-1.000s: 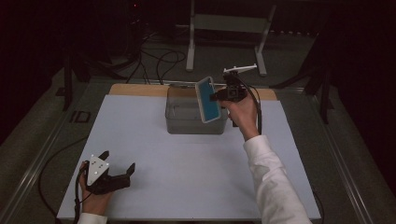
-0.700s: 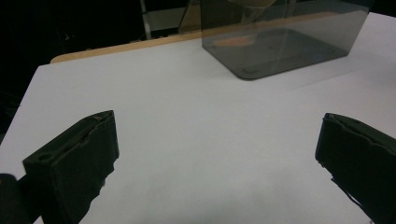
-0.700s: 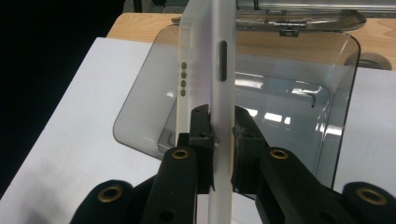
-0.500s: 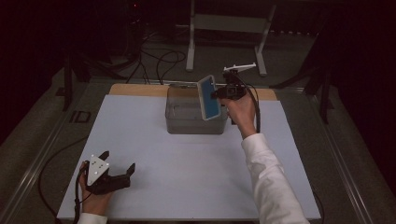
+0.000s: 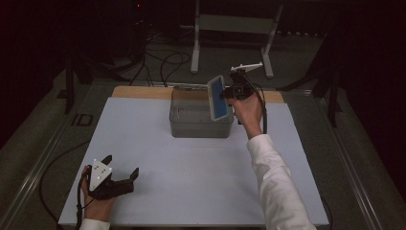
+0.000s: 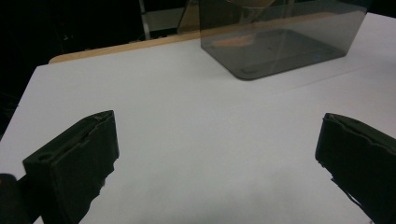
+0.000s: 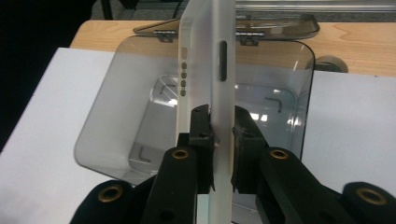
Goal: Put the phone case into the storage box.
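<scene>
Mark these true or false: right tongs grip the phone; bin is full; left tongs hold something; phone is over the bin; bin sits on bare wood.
1. The right tongs clamp the phone by its edges. True.
2. The clear bin is full. False: nothing lies inside it.
3. The left tongs hold something. False: they stand open above the white mat.
4. The phone hangs above the bin. True.
5. The bin sits on bare wood. False: it stands on the white mat.

Overhead camera faces forward; both close tongs cameras share the clear bin (image 5: 201,120).
</scene>
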`<act>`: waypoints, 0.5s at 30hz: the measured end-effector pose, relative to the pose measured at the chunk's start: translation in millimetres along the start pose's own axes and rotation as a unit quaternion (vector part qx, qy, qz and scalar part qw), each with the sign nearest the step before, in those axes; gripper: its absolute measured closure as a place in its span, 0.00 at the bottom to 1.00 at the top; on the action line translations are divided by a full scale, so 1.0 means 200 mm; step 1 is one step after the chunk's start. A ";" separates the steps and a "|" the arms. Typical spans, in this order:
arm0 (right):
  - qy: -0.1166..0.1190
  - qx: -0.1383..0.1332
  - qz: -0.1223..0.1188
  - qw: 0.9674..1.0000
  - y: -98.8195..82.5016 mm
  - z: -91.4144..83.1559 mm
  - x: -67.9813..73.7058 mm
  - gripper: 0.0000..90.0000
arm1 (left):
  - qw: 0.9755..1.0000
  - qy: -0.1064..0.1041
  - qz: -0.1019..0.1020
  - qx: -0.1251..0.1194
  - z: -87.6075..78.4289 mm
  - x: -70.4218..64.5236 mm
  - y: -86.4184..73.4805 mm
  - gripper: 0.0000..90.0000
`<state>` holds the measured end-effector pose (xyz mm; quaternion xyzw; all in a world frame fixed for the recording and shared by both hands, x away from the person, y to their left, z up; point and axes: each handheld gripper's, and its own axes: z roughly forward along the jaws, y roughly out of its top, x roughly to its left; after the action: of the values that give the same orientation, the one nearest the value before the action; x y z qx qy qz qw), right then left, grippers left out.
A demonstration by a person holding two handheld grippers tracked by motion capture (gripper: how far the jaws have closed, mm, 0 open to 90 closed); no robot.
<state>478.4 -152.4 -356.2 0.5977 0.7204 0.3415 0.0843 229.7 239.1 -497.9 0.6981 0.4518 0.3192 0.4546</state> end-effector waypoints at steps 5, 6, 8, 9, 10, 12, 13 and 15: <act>-0.014 0.002 0.002 1.000 0.01 0.04 -0.01 0.91 | 1.000 -0.001 0.000 -0.002 0.00 0.00 0.00 0.00; -0.017 0.002 0.002 1.000 0.01 0.04 0.00 0.91 | 1.000 -0.001 0.000 -0.002 0.00 0.00 0.00 0.00; -0.024 0.004 -0.001 1.000 0.01 0.05 -0.01 0.91 | 1.000 -0.001 -0.001 -0.002 0.00 0.00 0.00 0.00; -0.025 0.004 0.000 1.000 0.01 0.06 -0.01 0.91 | 1.000 -0.001 0.000 -0.002 0.00 0.00 0.00 0.00; -0.026 0.004 0.002 1.000 0.01 0.07 -0.01 0.91 | 1.000 -0.001 0.000 -0.002 0.00 0.00 0.00 0.00; -0.031 0.005 0.002 1.000 0.01 0.08 -0.02 0.91 | 1.000 -0.001 0.000 -0.002 0.00 0.00 0.00 0.00; -0.032 0.005 0.005 0.999 0.01 0.08 -0.02 0.91 | 1.000 -0.001 -0.001 -0.003 0.00 0.00 0.00 0.00; -0.037 0.004 0.006 0.999 0.01 0.09 -0.02 0.91 | 1.000 -0.002 -0.001 -0.003 0.00 0.00 0.00 0.00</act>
<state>491.1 -149.8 -369.3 0.6144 0.7146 0.3172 0.1062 228.9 238.9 -497.2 0.6969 0.4503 0.3192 0.4579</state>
